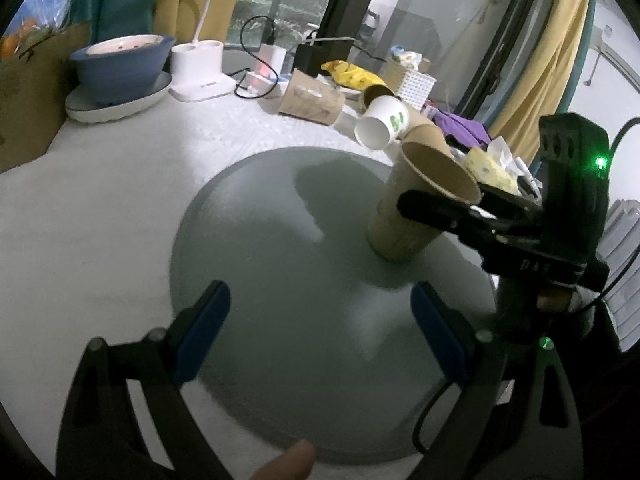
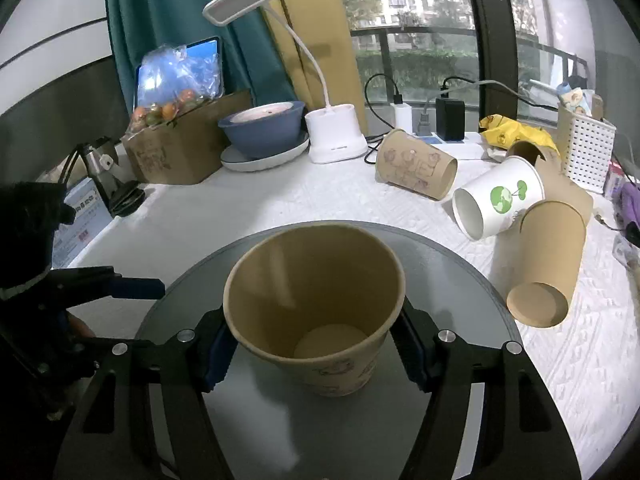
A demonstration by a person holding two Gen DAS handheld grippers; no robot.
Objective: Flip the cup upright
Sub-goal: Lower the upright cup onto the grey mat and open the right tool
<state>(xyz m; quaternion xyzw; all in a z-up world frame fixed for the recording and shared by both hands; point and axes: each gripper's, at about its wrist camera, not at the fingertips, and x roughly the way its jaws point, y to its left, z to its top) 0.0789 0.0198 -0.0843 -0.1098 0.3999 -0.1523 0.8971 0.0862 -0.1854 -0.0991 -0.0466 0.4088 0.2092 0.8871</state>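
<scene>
Now right gripper (image 2: pixel 314 344) around upright cup (image 2: pixel 316 304).

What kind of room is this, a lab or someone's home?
Probably a home, on a table by a balcony window: curtains, a desk lamp, a box of fruit, chargers and scattered paper cups.

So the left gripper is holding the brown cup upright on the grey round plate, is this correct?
Not quite: the right gripper holds the brown cup, upright on the grey round plate, as the right wrist view shows. The left gripper is open and empty.
</scene>
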